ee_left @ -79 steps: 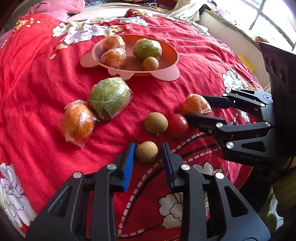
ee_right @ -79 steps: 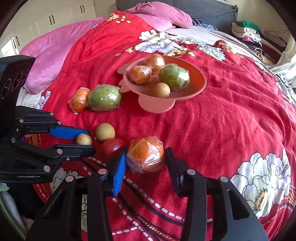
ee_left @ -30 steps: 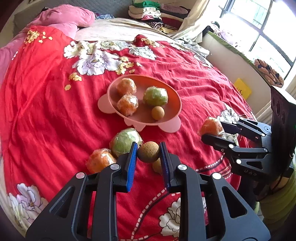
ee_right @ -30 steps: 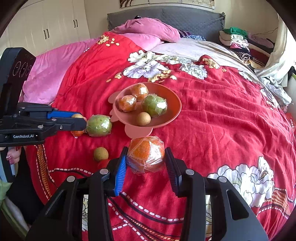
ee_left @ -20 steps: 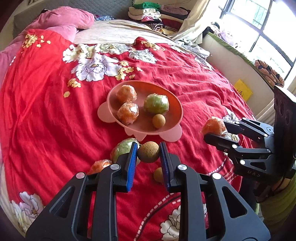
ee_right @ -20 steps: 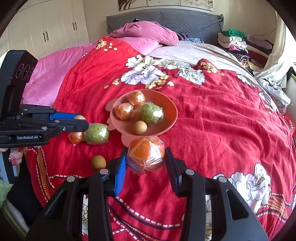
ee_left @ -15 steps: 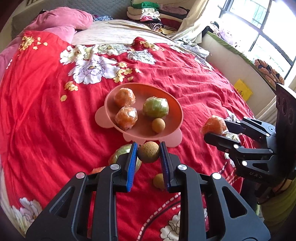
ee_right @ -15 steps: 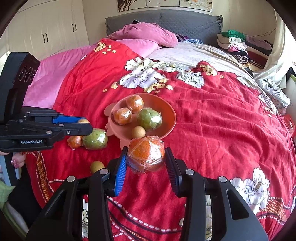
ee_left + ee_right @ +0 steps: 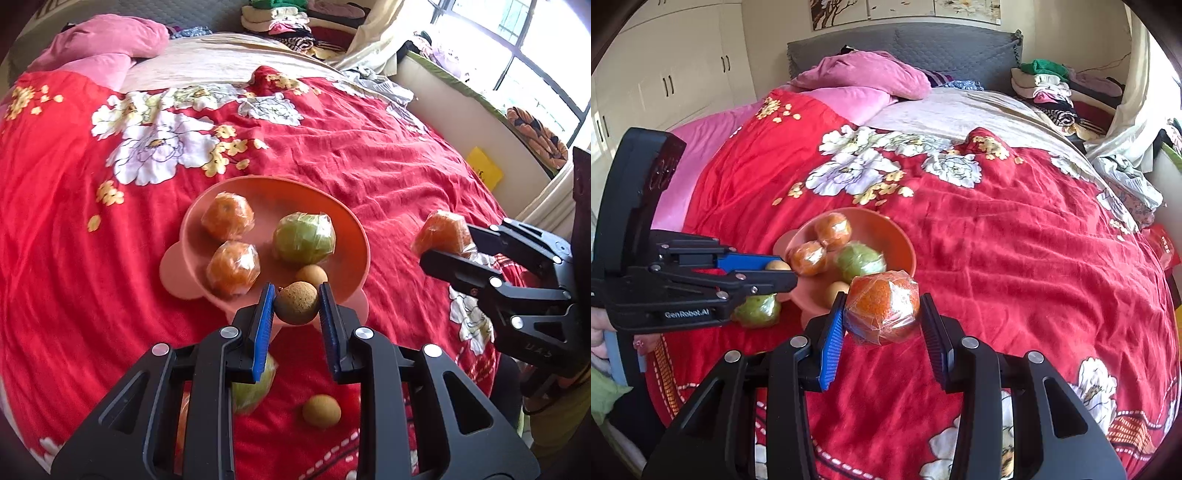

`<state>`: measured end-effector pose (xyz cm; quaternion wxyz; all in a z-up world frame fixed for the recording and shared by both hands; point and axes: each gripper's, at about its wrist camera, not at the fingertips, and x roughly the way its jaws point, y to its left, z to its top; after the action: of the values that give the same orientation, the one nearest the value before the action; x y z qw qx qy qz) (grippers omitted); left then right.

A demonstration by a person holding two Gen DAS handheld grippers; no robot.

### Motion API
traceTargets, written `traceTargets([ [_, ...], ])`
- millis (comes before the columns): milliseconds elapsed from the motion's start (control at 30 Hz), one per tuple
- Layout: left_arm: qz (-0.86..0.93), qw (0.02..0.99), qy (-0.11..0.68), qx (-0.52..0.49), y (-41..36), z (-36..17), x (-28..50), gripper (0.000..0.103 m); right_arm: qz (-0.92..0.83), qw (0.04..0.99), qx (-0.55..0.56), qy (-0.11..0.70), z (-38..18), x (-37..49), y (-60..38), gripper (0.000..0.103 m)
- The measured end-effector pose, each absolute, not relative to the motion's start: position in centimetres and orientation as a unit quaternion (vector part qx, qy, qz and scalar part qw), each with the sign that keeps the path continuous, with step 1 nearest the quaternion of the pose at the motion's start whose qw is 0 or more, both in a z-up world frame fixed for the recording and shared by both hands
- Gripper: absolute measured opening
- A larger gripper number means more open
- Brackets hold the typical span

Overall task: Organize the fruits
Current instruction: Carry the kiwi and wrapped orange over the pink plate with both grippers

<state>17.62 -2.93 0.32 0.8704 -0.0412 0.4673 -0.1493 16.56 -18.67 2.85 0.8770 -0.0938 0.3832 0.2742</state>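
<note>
My left gripper is shut on a small brown round fruit and holds it above the near rim of the orange bowl. The bowl holds two wrapped oranges, a wrapped green fruit and a small brown fruit. My right gripper is shut on a wrapped orange, in the air near the bowl; the wrapped orange also shows in the left wrist view. Another brown fruit and a wrapped green fruit lie on the red bedspread.
The red flowered bedspread covers the bed. Pink pillows lie at the headboard, a pile of clothes at the far right. A wrapped orange on the cover is mostly hidden behind my left gripper's fingers.
Both grippers have moved forward toward the bowl with their fruits still held. The loose fruits on the cover have slid below and behind the left gripper's fingers.
</note>
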Motion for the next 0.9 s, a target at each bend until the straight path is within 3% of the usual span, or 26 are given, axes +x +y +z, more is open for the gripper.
traceTargets([
  [900,-0.137,0.863,0.486,-0.031,-2.4,-2.0,21.3,0.017,0.277,0.866,-0.099,0.403,0.1,19.5,-17.8,0.038],
])
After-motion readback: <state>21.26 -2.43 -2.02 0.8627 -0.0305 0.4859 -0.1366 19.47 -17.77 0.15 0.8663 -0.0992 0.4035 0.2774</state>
